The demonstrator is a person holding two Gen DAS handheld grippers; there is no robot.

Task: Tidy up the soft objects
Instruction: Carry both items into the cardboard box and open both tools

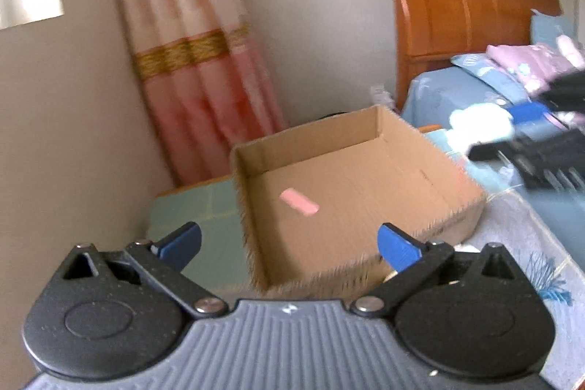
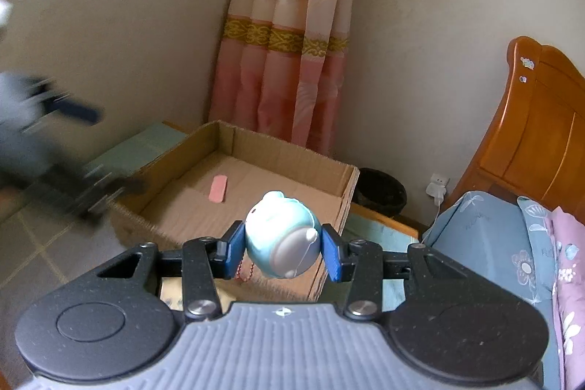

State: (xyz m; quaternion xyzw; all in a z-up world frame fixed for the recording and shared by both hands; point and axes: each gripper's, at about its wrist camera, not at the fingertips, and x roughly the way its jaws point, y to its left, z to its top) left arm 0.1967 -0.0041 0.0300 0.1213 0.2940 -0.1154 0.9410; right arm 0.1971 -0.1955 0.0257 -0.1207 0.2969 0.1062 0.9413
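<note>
Left gripper (image 1: 289,245), motion-blurred in the right view, jaws wide apart; right gripper (image 2: 282,249) clamps blue-white plush toy (image 2: 279,238) before cardboard box (image 2: 321,167).

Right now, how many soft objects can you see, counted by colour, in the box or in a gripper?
Pink: 1, the pink piece lying in the cardboard box.
Light blue and white: 1, the plush toy clamped in the right gripper.
Total: 2.

Colours and patterns seen across both wrist views

A pale blue and white plush toy (image 2: 281,245) is seen; a pink strip (image 1: 298,203) is shown in the brown cardboard box (image 1: 453,207); the pink curtain (image 2: 289,61) is crossed by a gold patterned band.
</note>
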